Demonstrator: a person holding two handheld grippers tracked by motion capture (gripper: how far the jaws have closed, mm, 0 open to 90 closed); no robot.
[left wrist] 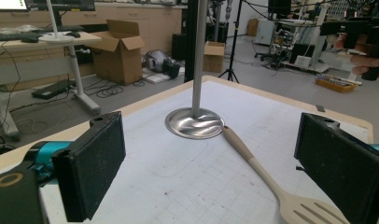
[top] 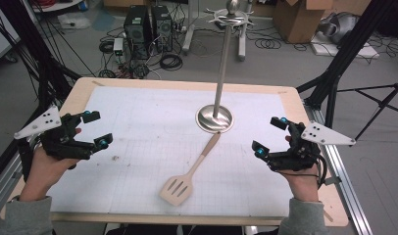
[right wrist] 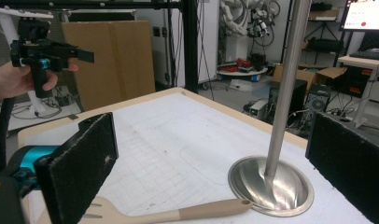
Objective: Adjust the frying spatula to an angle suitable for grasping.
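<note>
At the left edge of the table [top: 138, 84]: left gripper [top: 97, 129], wide open, holding nothing, aimed right. At centre: wooden spatula [top: 189, 174] flat on the white sheet [top: 138, 127], long axis diagonal, slotted blade toward the person, handle tip touching the base of the metal stand [top: 214, 119]. At the right edge: right gripper [top: 269, 135], wide open, empty, judged slightly nearer the handle.
</note>
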